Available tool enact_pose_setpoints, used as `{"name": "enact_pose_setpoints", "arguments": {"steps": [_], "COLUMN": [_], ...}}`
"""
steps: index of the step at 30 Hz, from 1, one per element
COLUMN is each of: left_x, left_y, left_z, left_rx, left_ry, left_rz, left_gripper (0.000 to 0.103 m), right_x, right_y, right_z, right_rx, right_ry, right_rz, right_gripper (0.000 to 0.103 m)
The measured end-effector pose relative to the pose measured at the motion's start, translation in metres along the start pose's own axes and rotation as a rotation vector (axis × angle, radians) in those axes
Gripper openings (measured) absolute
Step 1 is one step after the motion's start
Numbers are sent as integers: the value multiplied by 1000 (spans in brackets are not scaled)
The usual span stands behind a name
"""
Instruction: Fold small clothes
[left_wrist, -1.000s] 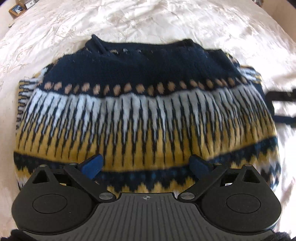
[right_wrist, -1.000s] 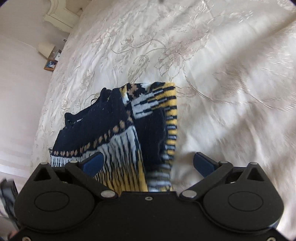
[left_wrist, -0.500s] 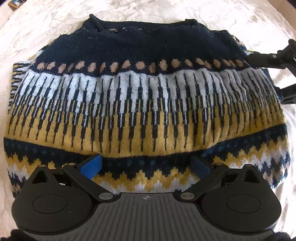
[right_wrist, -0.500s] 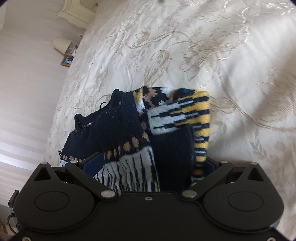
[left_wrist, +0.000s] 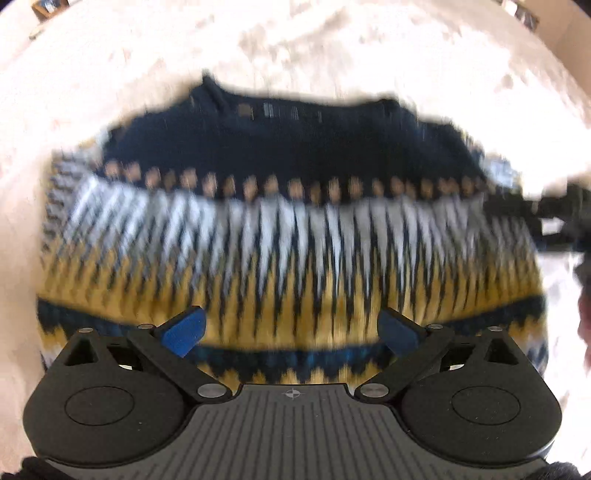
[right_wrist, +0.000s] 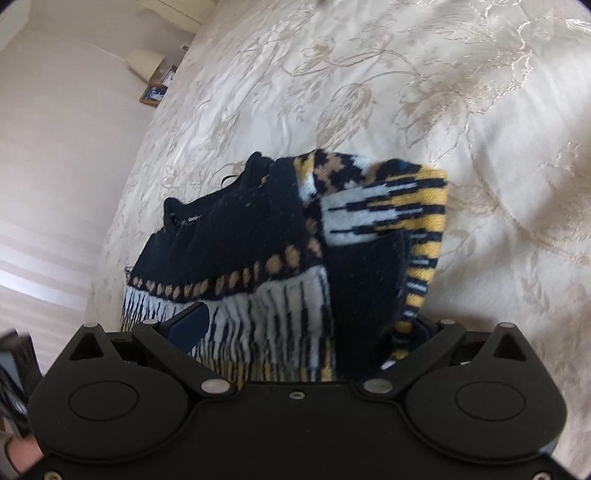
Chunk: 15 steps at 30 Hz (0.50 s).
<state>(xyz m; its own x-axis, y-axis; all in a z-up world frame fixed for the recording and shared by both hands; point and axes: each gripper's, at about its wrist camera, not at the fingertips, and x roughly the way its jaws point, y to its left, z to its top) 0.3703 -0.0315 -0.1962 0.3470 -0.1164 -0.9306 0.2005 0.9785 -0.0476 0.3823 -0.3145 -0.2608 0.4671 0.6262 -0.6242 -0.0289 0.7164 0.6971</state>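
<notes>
A small patterned knit sweater, navy, white and yellow, lies folded on the cream bedspread. My left gripper is open over its near hem, empty. My right gripper is open, its jaws wide around the sweater's right side, with the folded sleeve edge between the blue pads. The right gripper also shows at the right edge of the left wrist view, at the sweater's side. The left wrist view is blurred.
The embroidered bedspread spreads all around the sweater. A nightstand with a lamp and a picture frame stands by the wall beyond the bed's far edge.
The right gripper has pushed forward onto the sweater's side, which now fills its open jaws. The left gripper moved closer over the sweater, then drew back a little; its view is blurred.
</notes>
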Motion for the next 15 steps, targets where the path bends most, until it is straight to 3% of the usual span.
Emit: {"name": "enact_pose_setpoints", "arguments": {"steps": [1, 2, 3, 4, 7, 13, 15], "left_x": [-2, -4, -3, -3, 3, 27, 38], "left_y": [2, 4, 6, 8, 13, 15, 16], "left_z": [6, 13, 21, 28, 48, 65, 63], "left_rx": [5, 11, 19, 26, 50, 96, 110], "left_ry": [-15, -27, -35, -42, -62, -31, 16], "left_rz": [5, 13, 23, 34, 65, 105, 96], "left_gripper": [100, 100, 100, 100, 100, 100, 101], "right_x": [-2, -4, -7, -9, -17, -27, -30], "right_y": [1, 0, -1, -3, -9, 15, 25], "right_z": [-1, -2, -2, -3, -5, -5, -5], "right_rx": [5, 13, 27, 44, 100, 93, 90], "right_ry": [-3, -7, -9, -5, -13, -28, -36], "right_rz": [3, -1, -16, -20, 19, -44, -64], "right_gripper": [86, 65, 55, 36, 36, 36, 36]}}
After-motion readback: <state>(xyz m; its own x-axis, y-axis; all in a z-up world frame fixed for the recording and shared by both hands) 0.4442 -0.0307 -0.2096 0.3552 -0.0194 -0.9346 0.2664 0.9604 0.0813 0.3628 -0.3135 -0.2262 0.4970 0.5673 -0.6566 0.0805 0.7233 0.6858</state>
